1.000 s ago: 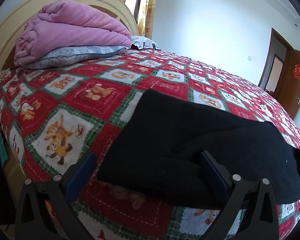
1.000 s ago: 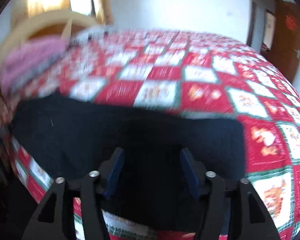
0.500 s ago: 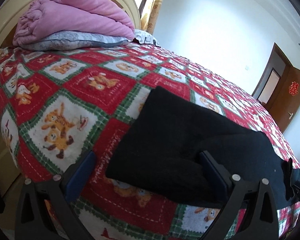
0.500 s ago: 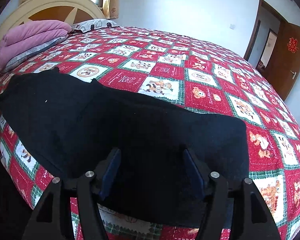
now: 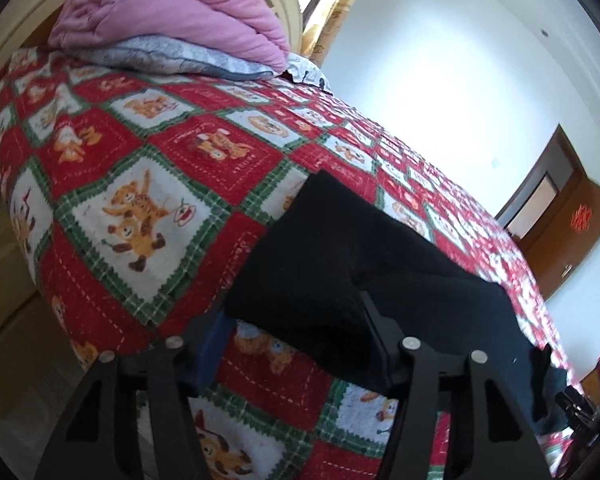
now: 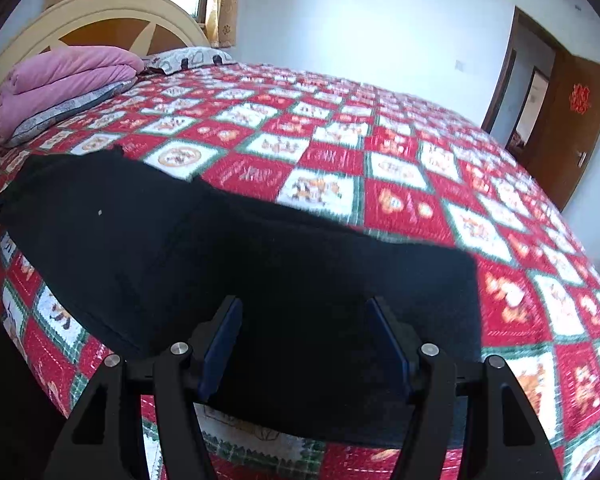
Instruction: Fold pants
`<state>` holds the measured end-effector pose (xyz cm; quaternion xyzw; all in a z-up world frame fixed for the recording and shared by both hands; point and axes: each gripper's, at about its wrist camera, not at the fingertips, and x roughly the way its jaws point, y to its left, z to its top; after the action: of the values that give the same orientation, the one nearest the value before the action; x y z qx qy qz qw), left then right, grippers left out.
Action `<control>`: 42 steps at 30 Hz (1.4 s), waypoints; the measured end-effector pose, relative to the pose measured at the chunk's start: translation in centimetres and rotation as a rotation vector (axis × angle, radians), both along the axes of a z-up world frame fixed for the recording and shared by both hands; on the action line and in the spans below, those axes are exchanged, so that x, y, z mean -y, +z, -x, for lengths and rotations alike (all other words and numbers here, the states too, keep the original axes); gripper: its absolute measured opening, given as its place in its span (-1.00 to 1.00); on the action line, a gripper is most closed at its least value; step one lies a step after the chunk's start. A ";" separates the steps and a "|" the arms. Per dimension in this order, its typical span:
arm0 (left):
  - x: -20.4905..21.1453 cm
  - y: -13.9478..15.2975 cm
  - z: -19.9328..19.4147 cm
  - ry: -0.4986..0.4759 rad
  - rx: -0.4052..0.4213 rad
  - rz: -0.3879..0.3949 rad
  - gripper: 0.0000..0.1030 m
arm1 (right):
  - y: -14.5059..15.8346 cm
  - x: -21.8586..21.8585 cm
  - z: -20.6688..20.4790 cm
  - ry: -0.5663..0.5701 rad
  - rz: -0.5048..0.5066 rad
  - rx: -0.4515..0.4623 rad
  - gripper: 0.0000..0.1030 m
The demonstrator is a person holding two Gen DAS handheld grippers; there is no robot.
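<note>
Black pants (image 6: 236,264) lie folded along the near edge of a red patchwork bedspread (image 6: 380,168). The left gripper (image 5: 296,340) has just been closing, its jaws around the pants' corner, not yet pinching. The right gripper (image 6: 306,334) stands half-open over the cloth. Only the right view shows the headboard (image 6: 112,16); a pink quilt (image 5: 172,12) sits far left. A red emblem on the door (image 6: 568,120) is unreadable.
</note>
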<state>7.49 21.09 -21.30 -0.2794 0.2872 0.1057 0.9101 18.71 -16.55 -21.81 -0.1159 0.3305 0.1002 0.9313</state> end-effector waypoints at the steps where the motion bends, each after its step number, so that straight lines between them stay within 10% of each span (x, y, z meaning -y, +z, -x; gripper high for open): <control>1: 0.0 0.0 0.0 -0.001 0.000 0.001 0.19 | 0.7 0.1 0.3 0.001 -0.006 0.021 0.28; 9: 0.0 -0.4 -0.4 -0.022 -0.005 0.000 0.29 | 1.5 0.3 0.4 0.019 -0.037 0.040 0.28; 12: -0.2 -0.2 -0.3 -0.048 -0.008 -0.022 0.00 | 0.6 -0.2 0.2 0.028 -0.040 0.016 0.28; 13: -0.7 -0.1 0.0 -0.061 0.014 0.015 -0.48 | 0.3 -0.5 0.2 0.030 -0.034 0.011 0.28; 14: -1.0 -0.1 0.0 -0.096 0.033 0.065 -0.56 | 0.2 -0.6 0.3 0.032 -0.030 0.012 0.28; 28: 0.2 4.3 0.4 -0.154 0.141 0.102 -0.58 | 2.4 1.5 0.6 -0.015 -0.142 0.059 0.28; 42: 4.4 10.0 -0.1 -0.289 0.253 0.045 -0.58 | 3.0 5.0 0.8 -0.063 -0.095 -0.092 0.28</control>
<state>7.55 16.72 -11.25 -0.2668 0.2098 -0.0687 0.9381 17.87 -21.59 -18.76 -0.0563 0.3715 0.0919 0.9222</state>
